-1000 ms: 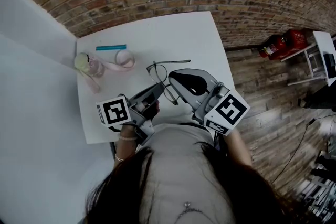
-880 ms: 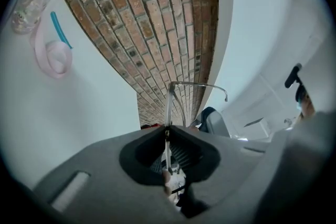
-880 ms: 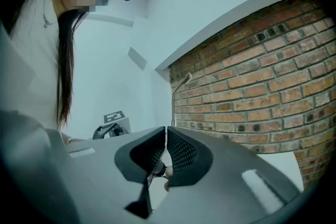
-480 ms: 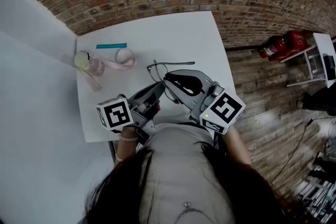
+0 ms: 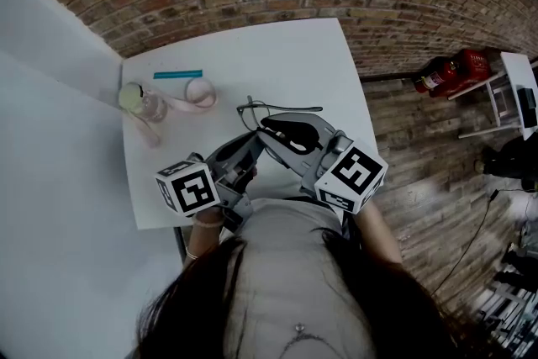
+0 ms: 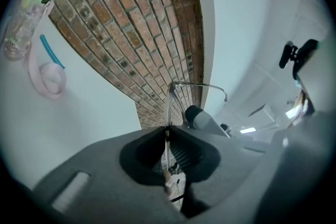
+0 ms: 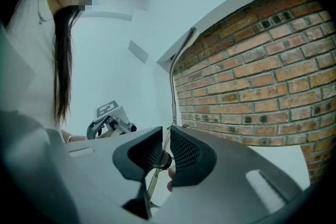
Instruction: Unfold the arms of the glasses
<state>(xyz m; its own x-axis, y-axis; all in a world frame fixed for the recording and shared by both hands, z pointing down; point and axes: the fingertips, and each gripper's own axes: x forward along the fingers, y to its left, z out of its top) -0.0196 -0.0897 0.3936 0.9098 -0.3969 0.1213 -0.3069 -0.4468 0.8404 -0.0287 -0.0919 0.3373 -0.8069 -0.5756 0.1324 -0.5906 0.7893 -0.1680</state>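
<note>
We hold the glasses (image 5: 294, 108) clamped in both the left hand-held gripper (image 5: 251, 147) and the right hand-held gripper (image 5: 269, 129), by the surface's (image 5: 277, 63) near edge.

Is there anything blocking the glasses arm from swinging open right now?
Nothing visible does. The left gripper and right gripper are both shut on the glasses, whose free arm sticks out over bare table; the bottle sits well off to the left.

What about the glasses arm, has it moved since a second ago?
Yes. The glasses arm has swung outward; its tip now lies nearer the white table's right edge than before.
</note>
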